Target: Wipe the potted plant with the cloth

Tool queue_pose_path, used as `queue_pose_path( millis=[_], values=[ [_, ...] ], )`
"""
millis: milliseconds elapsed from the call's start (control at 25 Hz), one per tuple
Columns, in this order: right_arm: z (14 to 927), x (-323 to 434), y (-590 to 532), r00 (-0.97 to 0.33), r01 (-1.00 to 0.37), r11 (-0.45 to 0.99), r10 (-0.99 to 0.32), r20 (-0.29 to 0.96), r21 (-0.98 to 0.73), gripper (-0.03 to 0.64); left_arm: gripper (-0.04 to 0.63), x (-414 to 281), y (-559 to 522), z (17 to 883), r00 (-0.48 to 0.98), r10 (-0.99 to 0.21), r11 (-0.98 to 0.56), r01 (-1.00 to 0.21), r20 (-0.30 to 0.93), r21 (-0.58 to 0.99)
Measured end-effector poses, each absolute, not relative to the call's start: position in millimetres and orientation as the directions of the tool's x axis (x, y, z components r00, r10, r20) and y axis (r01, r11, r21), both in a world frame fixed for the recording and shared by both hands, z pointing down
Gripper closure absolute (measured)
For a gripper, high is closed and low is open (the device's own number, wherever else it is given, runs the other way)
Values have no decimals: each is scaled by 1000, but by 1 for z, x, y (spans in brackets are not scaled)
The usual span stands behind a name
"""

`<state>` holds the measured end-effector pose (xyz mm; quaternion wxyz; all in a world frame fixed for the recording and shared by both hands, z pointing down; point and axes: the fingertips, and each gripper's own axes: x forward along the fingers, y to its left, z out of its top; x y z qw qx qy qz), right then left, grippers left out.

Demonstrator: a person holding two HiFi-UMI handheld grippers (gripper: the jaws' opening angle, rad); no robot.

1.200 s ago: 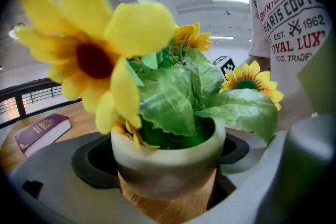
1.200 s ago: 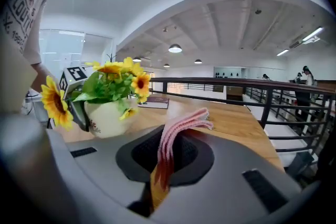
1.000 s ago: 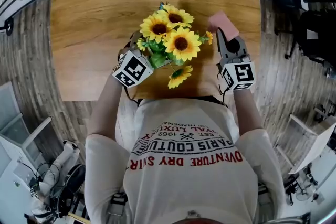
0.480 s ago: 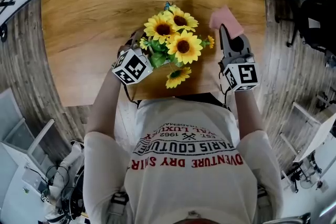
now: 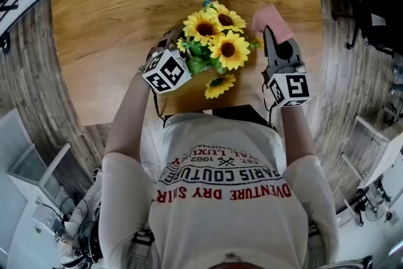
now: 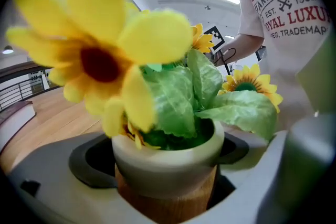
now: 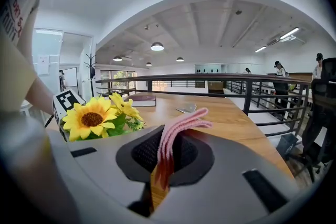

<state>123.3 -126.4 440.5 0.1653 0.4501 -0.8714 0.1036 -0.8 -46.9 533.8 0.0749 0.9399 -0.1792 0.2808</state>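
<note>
- The left gripper (image 5: pixel 176 55) reaches forward from the body over the near edge of the light wooden table (image 5: pixel 107 22), forearm angled inward and marker cube facing up.
- Its fingers are closed on the cream-rimmed wooden pot (image 6: pixel 165 165) of the yellow sunflower plant (image 5: pixel 217 41), which sits near the table's near edge, between the two grippers.
- The right gripper (image 5: pixel 271 34) is held just right of the blooms, pointing away from the body.
- Its fingers are clenched on the folded pink cloth (image 5: pixel 272 19), which projects beyond the tips, near the flowers.

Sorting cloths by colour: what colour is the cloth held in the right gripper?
Pink. The cloth shows best in the right gripper view.
</note>
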Motion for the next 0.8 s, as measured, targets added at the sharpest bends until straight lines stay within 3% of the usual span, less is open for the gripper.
queue_pose_path(
  millis=[400,640,800],
  values=[
    [429,120,-118,-565,-805,592,-747,352,-35,582,66,-39,-42,525,723,-389,-868,-495,572,35],
    [407,117,-107,-597,-784,620,-742,304,-28,583,67,-60,-35,495,632,-557,-766,-641,539,-39],
    [387,114,-99,-623,-768,640,-738,259,-23,583,76,-70,-33,443,587,-682,-661,-750,437,-24]
  ],
)
